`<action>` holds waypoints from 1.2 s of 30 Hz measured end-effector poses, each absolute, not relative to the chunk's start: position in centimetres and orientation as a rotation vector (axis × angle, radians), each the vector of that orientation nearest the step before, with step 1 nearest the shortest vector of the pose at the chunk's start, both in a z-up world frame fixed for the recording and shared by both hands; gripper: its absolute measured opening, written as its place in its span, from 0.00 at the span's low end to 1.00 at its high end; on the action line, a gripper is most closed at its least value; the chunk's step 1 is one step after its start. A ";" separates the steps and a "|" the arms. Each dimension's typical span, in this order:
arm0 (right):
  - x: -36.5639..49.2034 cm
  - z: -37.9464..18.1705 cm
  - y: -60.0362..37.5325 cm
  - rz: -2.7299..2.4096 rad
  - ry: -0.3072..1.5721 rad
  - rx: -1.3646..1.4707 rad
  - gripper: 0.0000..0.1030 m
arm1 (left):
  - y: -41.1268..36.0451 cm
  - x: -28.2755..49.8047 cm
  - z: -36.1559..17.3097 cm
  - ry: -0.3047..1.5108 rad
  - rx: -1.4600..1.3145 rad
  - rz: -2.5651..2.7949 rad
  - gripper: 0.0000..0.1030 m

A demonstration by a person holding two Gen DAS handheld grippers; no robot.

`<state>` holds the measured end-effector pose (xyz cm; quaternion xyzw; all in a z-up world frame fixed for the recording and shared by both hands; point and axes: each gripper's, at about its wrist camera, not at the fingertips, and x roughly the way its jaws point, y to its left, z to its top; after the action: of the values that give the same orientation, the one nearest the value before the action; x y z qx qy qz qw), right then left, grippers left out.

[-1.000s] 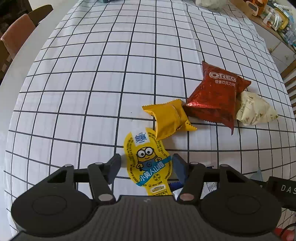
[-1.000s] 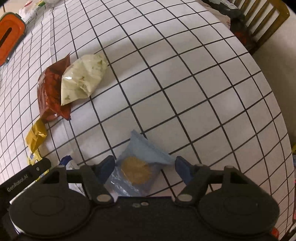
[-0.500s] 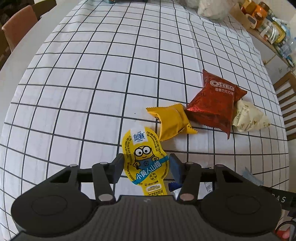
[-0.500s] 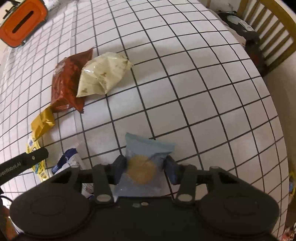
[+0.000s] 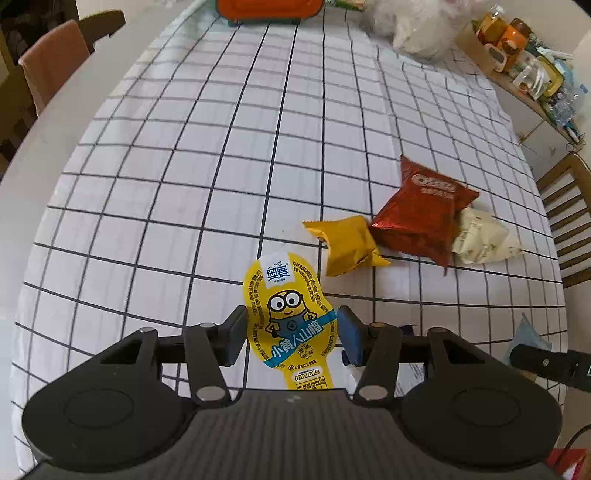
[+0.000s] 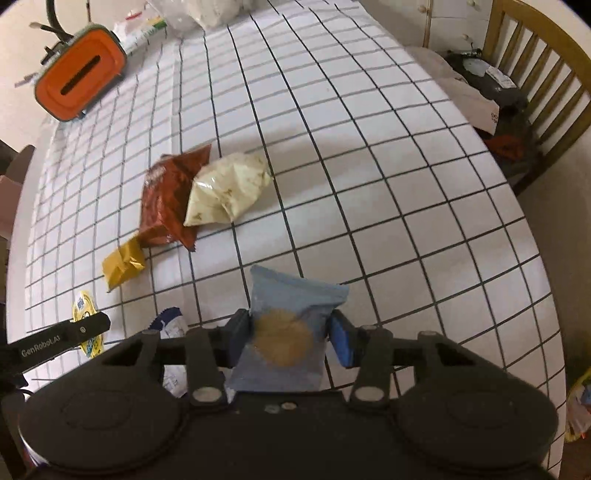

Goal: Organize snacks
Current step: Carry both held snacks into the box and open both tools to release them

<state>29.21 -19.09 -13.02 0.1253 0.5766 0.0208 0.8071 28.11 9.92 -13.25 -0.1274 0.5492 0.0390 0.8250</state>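
Left gripper (image 5: 291,332) is clamped on the yellow Minions snack pack (image 5: 290,321), pads pressing both sides, pack upright between the fingers and clear of the checked tablecloth (image 5: 184,166). Right gripper (image 6: 290,338) has just been closing and now pinches the light-blue cookie packet (image 6: 288,332) (round biscuit printed on the front), packet's top edge sticking out past the fingertips, raised off the cloth. Still lying on the table: a gold wrapped snack (image 5: 347,245) just ahead and right of the left gripper, touching the corner of the red Oreo bag (image 5: 421,218); a cream-coloured bag (image 5: 484,240) sits against the Oreo bag's far side, partly tucked under it in the left view, overlapping it in the right view. A blue-and-white wrapper (image 6: 171,325) lies flat between the two grippers, mostly hidden behind the right gripper's linkage, can't read the label. Far end of the table: an orange box with a slot in its lid (image 6: 79,75) and a white plastic bag (image 5: 417,26). Wooden chair (image 6: 535,66) on the right side with dark stuff piled on the seat; another chair (image 5: 51,62) at the left edge. Cluttered shelf (image 5: 528,66) with jars in the far right corner of the left view.
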 end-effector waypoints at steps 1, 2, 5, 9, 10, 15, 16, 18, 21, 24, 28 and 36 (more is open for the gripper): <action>29.0 -12.7 -19.3 0.052 1.227 0.268 0.44 | 9.9 27.9 -12.9 1.162 -0.270 0.080 0.50; 28.9 -12.4 -19.3 0.059 1.219 0.271 0.44 | 9.8 27.7 -12.4 1.155 -0.270 0.078 0.50; 28.4 -11.2 -19.7 0.089 1.196 0.267 0.44 | 9.4 27.0 -11.0 1.132 -0.258 0.068 0.50; 27.4 -9.4 -20.1 0.142 1.166 0.259 0.44 | 8.9 25.9 -8.9 1.099 -0.250 0.050 0.50; 27.2 -8.9 -20.1 0.158 1.159 0.254 0.44 | 8.7 25.6 -8.4 1.094 -0.244 0.047 0.50; 25.6 -6.6 -20.6 0.223 1.124 0.228 0.44 | 7.4 23.6 -5.8 1.059 -0.210 0.017 0.50; 25.2 -6.2 -20.7 0.235 1.118 0.222 0.44 | 7.1 23.1 -5.2 1.052 -0.205 0.009 0.50; 24.6 -5.4 -20.9 0.255 1.107 0.213 0.44 | 6.5 22.2 -4.4 1.042 -0.194 -0.004 0.50; 23.4 -4.4 -21.4 0.288 1.095 0.192 0.44 | 5.6 20.7 -3.1 1.028 -0.181 -0.021 0.50; 22.2 -3.6 -21.7 0.314 1.085 0.175 0.44 | 4.6 19.2 -2.1 1.016 -0.169 -0.036 0.50; 20.7 -2.9 -22.1 0.353 1.077 0.143 0.44 | 3.3 17.0 -1.0 1.005 -0.153 -0.059 0.50; 17.3 -2.9 -22.7 0.431 1.087 0.086 0.44 | 0.3 12.9 -0.4 1.007 -0.105 -0.097 0.50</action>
<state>17.31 -22.69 -2.94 0.0407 0.5128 0.2033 0.8331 12.85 0.32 -0.38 -0.0505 0.4823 -0.0464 0.8733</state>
